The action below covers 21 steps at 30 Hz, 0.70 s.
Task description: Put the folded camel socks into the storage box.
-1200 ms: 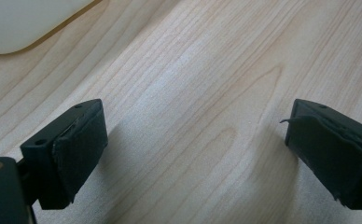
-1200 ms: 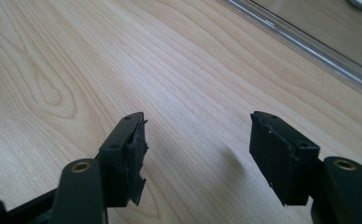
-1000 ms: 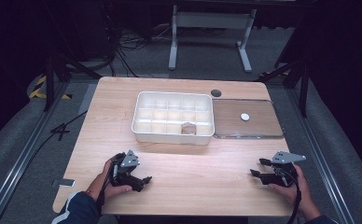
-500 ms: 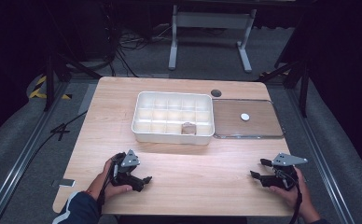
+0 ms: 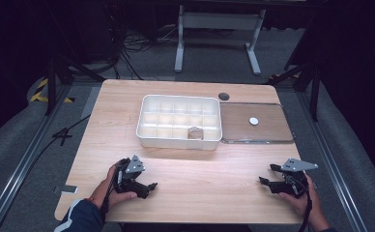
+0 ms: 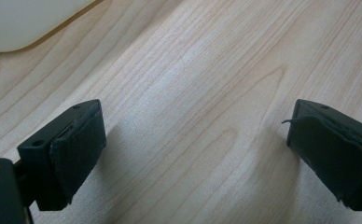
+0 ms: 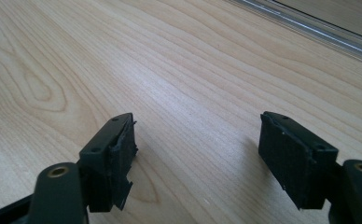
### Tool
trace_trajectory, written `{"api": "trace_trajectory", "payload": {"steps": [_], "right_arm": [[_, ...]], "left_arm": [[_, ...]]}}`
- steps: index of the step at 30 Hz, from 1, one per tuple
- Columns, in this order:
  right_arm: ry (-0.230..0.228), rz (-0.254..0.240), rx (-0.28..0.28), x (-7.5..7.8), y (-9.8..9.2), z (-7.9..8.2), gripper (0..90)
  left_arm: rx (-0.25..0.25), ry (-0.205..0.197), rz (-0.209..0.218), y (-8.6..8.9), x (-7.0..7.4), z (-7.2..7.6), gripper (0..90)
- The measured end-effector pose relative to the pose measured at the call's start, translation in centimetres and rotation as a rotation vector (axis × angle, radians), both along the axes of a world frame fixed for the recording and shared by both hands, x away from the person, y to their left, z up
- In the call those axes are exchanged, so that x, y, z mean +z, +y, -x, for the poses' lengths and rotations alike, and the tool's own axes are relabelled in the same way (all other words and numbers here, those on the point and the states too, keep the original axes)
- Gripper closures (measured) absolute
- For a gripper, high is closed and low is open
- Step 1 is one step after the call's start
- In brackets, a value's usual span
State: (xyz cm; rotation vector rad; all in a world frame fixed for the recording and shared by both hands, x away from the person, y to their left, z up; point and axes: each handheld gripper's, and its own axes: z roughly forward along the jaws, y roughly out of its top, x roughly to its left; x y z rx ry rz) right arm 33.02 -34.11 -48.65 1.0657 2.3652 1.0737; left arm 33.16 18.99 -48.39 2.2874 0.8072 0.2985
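Two grippers rest low at the near edge of the wooden table (image 5: 185, 193), each held in one of the person's hands. The left gripper (image 5: 149, 186) has its jaws spread wide with bare wood between its pads (image 6: 76, 154) and nothing held. The right gripper (image 5: 267, 176) is likewise wide apart and empty, its pads (image 7: 293, 158) flanking plain tabletop.

Ahead of both pairs of fingers, well apart from them, stands a white compartment tray (image 5: 179, 140); a corner of it shows beyond the left gripper's jaws in the left gripper view. One front compartment holds a small brownish object (image 5: 194, 133), too small to identify. Touching the tray's right side lies a flat clear lid (image 5: 267, 133), ahead of the right gripper, with a small white disc (image 5: 253, 121) on it. A dark round hole (image 5: 223, 96) sits in the table beyond the lid.
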Motion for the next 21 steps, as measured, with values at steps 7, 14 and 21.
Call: {"api": "trace_trajectory", "payload": {"steps": [7,14,21], "right_arm": [[0.0,-0.001,0.0,0.0,0.01,-0.01,27.5],[0.0,0.0,0.0,0.0,0.0,-0.01,27.5],[0.0,0.0,0.0,0.0,0.0,-0.01,27.5]], "left_arm": [[0.002,-0.002,-0.003,0.01,0.02,0.02,4.7],[0.004,0.002,0.001,-0.01,0.0,0.03,4.7],[0.001,-0.003,-0.005,0.03,0.03,0.0,4.7]]}}
